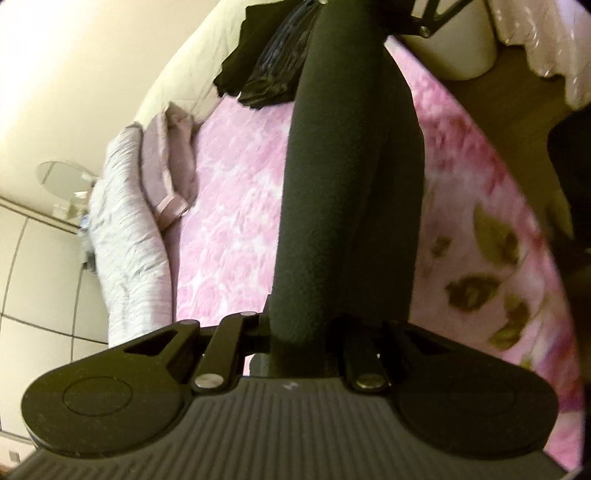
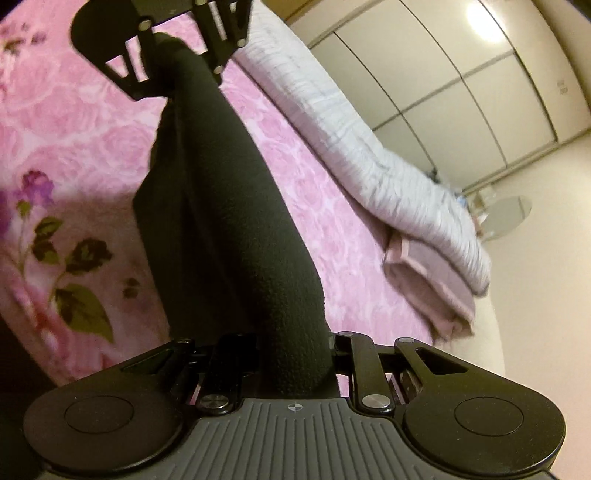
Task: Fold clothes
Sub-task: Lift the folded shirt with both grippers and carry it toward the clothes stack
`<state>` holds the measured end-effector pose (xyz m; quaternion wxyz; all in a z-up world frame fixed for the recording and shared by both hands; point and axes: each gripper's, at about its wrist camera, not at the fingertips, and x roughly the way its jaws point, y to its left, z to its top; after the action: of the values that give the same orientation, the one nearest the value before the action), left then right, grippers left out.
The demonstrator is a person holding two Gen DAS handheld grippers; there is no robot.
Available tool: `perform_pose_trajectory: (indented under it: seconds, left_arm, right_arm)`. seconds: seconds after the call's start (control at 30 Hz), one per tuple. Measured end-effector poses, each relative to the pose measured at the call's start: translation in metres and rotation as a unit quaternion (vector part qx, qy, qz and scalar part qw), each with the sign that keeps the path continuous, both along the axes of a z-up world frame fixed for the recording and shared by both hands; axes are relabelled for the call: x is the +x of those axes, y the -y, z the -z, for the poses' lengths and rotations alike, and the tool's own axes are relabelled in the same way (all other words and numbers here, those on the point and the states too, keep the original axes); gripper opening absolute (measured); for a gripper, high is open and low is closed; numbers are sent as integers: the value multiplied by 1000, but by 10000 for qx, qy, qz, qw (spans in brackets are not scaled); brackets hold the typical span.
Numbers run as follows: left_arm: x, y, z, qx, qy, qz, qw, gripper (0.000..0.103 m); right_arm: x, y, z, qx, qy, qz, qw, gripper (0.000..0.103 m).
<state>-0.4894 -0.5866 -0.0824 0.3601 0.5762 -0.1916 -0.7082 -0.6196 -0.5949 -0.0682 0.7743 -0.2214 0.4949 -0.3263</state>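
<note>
Above the pink bedspread (image 1: 236, 206) I've got the black garment (image 1: 332, 206) strung between both tongs: left gripper (image 1: 295, 332) and right gripper (image 2: 295, 347) each clamp an end, its length running straight between them.

The left gripper (image 1: 295, 334) is clamped on one end of a black garment (image 1: 343, 177), which stretches taut away from the camera up to the right gripper (image 1: 424, 18) at the top edge. Below it lies a pink rose-patterned bedspread (image 1: 236, 206), with a folded mauve cloth (image 1: 173, 173) and a rumpled grey blanket (image 1: 129, 243) along its left side. A heap of dark clothes (image 1: 262, 62) sits at the far end of the bed, and a pale bin (image 1: 458, 44) stands on the floor at the upper right.
</note>
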Motion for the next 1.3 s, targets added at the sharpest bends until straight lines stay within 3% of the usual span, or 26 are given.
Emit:
perform_pose_trajectory:
  seconds: [0.2,0.33,0.6,0.93,1.1,1.3]
  left_arm:
    - [-76,22,-69,414,-61,-20,9991,12]
    - [-126,41,-103,507,-169,32,9986,12]
    - [-188,93,-133,397,-378,583,9968,12]
    - [-258,189,-157,16,-670,1619,9845,12]
    - [-302,261,-169,-202,-711,1591,9845,12]
    - [-367,381,-173,-572,-603,1030,9912,12]
  right_arm:
    - [-77,19,-77,568,38,85,9983,19]
    - [-124,37,-112,597,55,248,9979,19]
    - [-189,73,-154,577,-45,755,9955,19]
    - [-258,136,-202,283,-189,1753,9839,19]
    - [-304,201,-215,184,-1,1837,9828,19]
    - [-375,337,-213,-72,140,1302,9914,19]
